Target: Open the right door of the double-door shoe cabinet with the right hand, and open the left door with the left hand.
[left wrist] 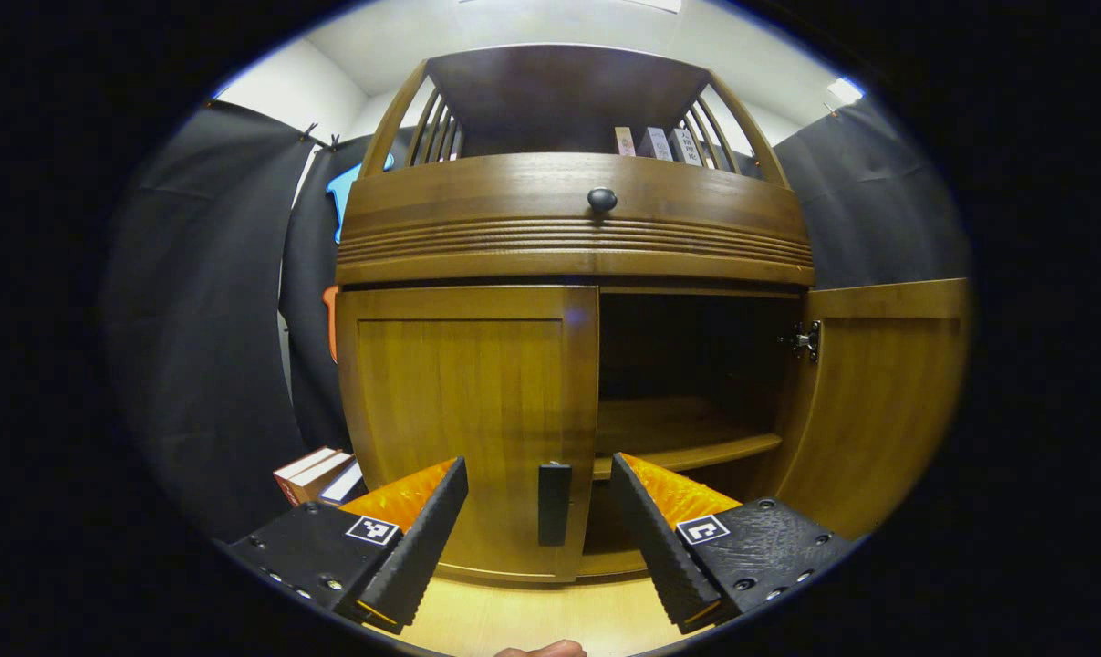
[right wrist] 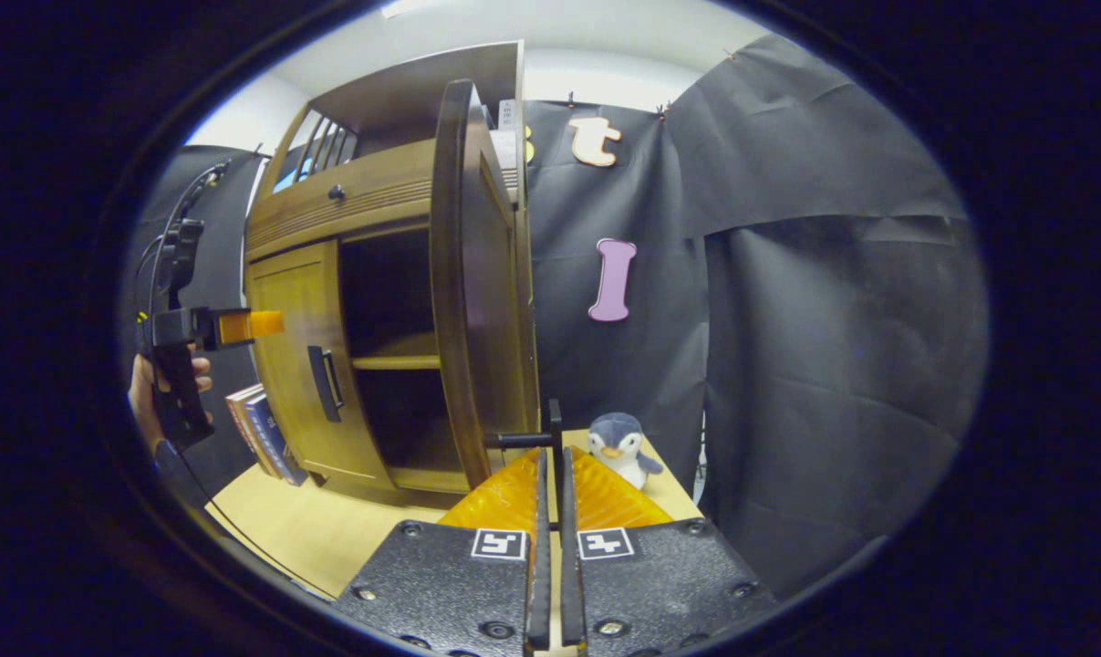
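Looking along the left gripper (left wrist: 539, 520), its two fingers sit wide apart with nothing between them, lined up either side of the black handle (left wrist: 554, 503) on the left door (left wrist: 468, 420) but not touching it. That door is flat shut against the shoe cabinet (left wrist: 568, 228). Next to it the right door (left wrist: 878, 401) is swung well out, so you can see the dark inside and a wooden shelf (left wrist: 687, 438). Up top there's a drawer front with a round black knob (left wrist: 602, 199), and a few books (left wrist: 657, 143) standing on the open upper shelf. More books (left wrist: 317, 474) lean beside the cabinet's lower left corner.

From the right gripper view, the right gripper (right wrist: 551, 493) has its fingers pressed together on the thin black handle (right wrist: 550, 438) of the open right door, which is seen edge-on here. A little plush penguin (right wrist: 620, 447) sits on the light wooden table (right wrist: 313, 529) just behind that handle, near the black cloth wall (right wrist: 833, 319). Far off on the left, a hand (right wrist: 153, 392) holds the other gripper in front of the closed door.
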`<state>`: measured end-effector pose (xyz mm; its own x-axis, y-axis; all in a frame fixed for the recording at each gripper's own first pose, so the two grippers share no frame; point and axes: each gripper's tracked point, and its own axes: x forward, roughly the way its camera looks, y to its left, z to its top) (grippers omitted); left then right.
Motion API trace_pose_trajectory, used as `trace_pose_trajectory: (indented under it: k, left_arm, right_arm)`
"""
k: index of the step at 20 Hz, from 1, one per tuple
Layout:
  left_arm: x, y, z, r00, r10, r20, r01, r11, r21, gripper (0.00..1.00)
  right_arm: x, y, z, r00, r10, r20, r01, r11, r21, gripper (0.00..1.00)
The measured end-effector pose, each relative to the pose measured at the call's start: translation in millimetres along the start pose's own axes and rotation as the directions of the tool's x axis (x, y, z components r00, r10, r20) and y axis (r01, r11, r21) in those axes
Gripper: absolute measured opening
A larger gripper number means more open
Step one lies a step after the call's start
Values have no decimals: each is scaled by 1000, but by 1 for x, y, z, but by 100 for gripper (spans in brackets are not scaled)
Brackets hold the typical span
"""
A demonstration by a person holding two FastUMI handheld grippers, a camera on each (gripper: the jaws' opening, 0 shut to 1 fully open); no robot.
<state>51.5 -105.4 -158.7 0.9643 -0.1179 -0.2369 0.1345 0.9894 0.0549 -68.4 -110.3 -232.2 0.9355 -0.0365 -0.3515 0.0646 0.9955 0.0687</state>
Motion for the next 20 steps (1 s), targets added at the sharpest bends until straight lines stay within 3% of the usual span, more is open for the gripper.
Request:
trace_pose_trajectory:
  k: [3, 7, 8, 13, 15, 20]
  left_arm:
    - [4, -4, -8, 1000, -5, -15, 5, 1000, 4, 95]
    - [13, -8, -16, 1000, -19, -20, 20, 999, 25, 95]
    - [17, -10, -19, 999, -22, -24, 23, 999, 31, 95]
    - [41, -20, -41, 997, -64, -53, 66, 997, 49, 95]
    - [50, -19, -48, 997, -52, -63, 55, 997, 50, 95]
    - [87, 3, -68, 996, 1, -87, 2, 1000, 28, 96]
  right_arm:
    - [-10, -19, 9, 998, -49, 28, 49, 999, -1, 4]
    - [-15, -24, 22, 997, -51, 52, 48, 997, 57, 4]
    - [-17, -26, 25, 996, -60, 62, 57, 997, 56, 8]
    - [-29, -32, 37, 989, -109, 95, 106, 994, 36, 0]
    - [-27, -36, 36, 988, -119, 97, 116, 993, 33, 8]
    - [-27, -33, 40, 987, -119, 108, 116, 993, 31, 44]
